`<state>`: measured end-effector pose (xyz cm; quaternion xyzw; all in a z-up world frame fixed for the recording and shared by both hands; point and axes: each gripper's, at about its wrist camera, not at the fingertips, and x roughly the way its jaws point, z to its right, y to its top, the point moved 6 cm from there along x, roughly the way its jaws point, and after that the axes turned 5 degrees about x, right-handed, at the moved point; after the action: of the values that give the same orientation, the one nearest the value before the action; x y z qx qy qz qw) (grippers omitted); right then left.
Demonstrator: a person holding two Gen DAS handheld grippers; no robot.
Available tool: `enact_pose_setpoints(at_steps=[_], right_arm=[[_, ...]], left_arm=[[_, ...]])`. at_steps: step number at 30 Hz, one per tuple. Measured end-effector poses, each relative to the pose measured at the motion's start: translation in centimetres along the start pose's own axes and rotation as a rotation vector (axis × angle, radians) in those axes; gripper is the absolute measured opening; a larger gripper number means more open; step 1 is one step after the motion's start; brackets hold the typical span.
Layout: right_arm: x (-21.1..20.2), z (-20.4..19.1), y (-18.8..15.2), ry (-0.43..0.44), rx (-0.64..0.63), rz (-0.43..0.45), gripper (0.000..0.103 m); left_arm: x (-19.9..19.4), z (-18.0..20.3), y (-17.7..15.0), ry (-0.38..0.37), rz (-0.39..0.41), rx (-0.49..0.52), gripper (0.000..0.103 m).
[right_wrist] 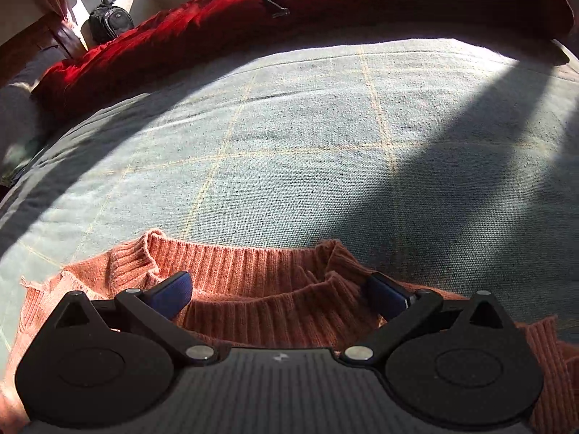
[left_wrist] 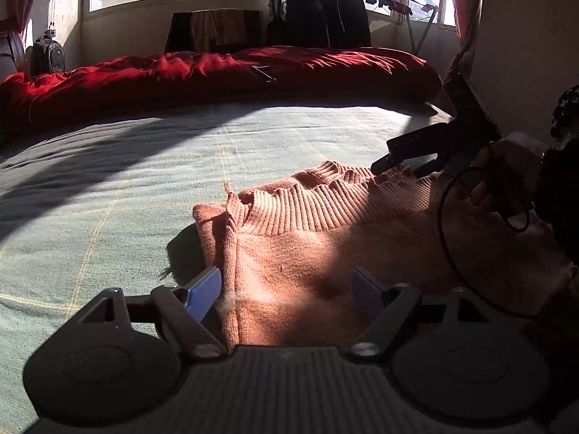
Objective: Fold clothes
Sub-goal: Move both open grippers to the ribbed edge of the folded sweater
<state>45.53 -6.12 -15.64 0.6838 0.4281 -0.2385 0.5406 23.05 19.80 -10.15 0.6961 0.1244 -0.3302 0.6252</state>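
The left gripper is spread wide, its fingers straddling the pink sweater without gripping it. The right gripper is also wide open, the ribbed collar lying loose between its fingers on the bed.

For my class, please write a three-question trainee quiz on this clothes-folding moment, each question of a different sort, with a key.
1. True or false: the left gripper is clamped on the pink sweater.
2. What lies along the far side of the bed? A) red duvet B) white towel C) blue jeans
3. Fill in: the right gripper is over the sweater's ribbed ____.

Key
1. False; the jaws stand apart over it.
2. A, the red duvet.
3. Collar.
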Motion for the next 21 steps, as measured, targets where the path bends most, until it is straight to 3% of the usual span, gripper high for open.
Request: enact_pose_setpoints(at_steps=[7, 12, 17, 21], right_arm=[[-4.9, 0.0, 0.7, 0.027, 0.123, 0.023, 0.103], [-8.7, 0.9, -2.0, 0.009, 0.18, 0.031, 0.103], [-10.3, 1.9, -5.9, -0.145, 0.106, 0.022, 0.103], [-10.5, 2.6, -8.9, -0.274, 0.042, -0.003, 0.103]], left_arm=[[-0.3, -0.4, 0.7, -0.069, 0.021, 0.007, 0.081], [0.0, -1.6, 4.0, -0.225, 0.032, 0.002, 0.081], [3.4, -2.4, 8.7, -0.357, -0.036, -0.041, 0.084], [6.6, -0.6, 12.0, -0.468, -0.059, -0.041, 0.084]])
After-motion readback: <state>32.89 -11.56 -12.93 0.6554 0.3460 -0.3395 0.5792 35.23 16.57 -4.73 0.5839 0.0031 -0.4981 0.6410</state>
